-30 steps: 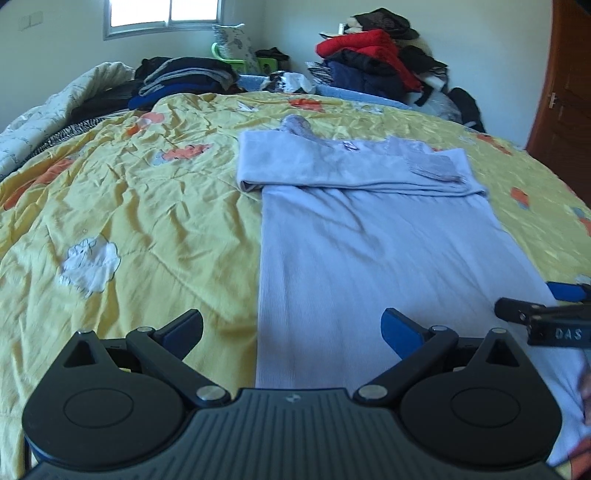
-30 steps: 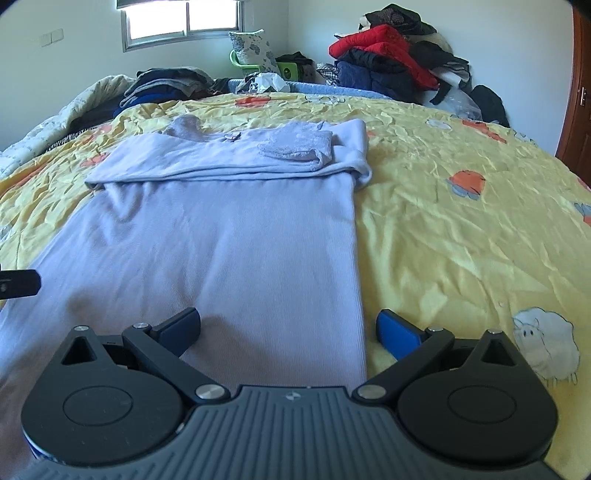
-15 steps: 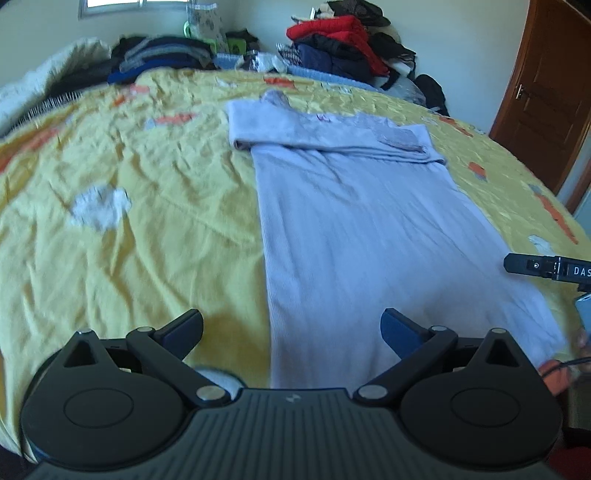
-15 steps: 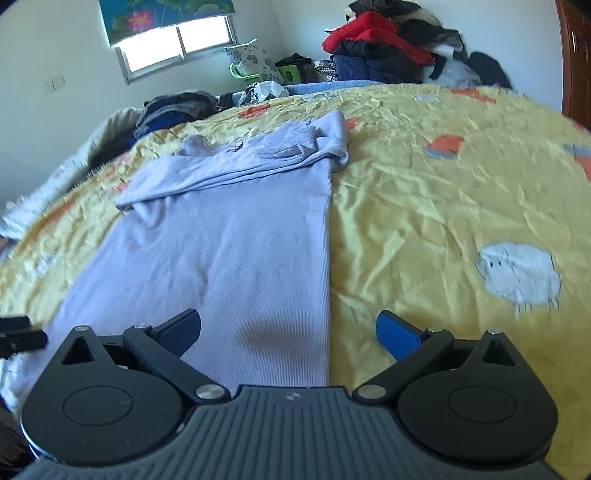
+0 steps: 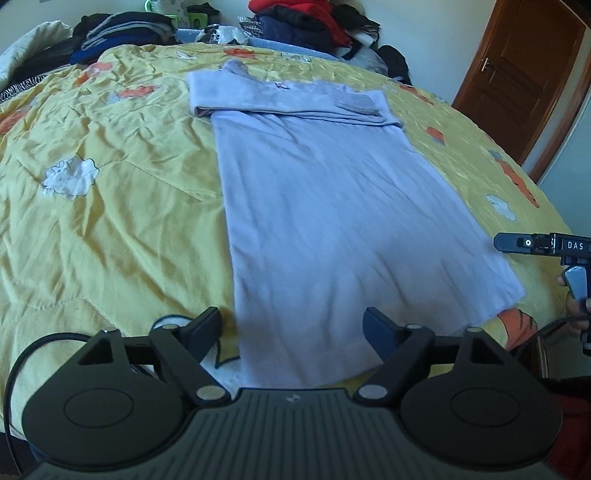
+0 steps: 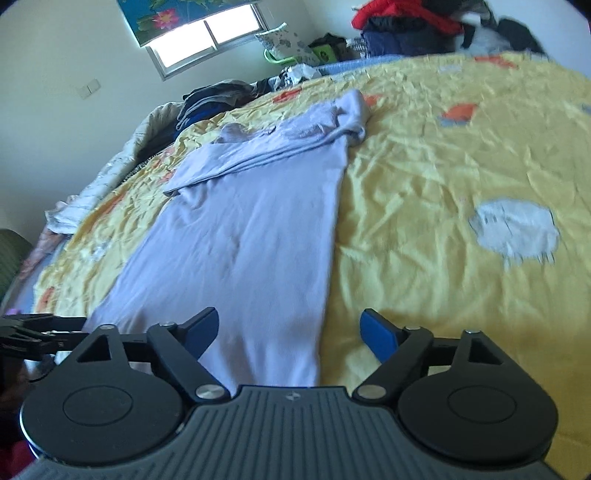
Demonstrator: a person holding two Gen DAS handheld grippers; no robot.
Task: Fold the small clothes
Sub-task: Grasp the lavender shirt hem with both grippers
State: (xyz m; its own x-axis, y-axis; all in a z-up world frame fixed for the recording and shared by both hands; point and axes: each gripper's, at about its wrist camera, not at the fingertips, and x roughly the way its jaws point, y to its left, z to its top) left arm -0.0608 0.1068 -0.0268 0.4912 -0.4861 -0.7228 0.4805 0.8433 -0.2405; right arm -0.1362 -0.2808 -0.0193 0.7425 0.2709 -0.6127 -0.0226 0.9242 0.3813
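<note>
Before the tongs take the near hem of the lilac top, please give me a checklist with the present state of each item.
1. Sleeves folded across the far end of the lilac top: ok.
2. Body of the top lies flat on the yellow bedspread: ok.
3. Left tongs open, just been closing, nothing pressed: ok.
4. Right tongs open, just been closing, nothing pressed: ok.
5. Each pair straddles its own near corner: ok.
6. Pads already touch the cloth: cannot tell.

The garment (image 5: pixel 332 206) lies on the bedspread (image 5: pixel 110 206), stretching ahead of the left gripper (image 5: pixel 291 328). Beyond its far end sit clothes piles (image 5: pixel 306 18). The right gripper (image 6: pixel 288 328) straddles its right edge.
</note>
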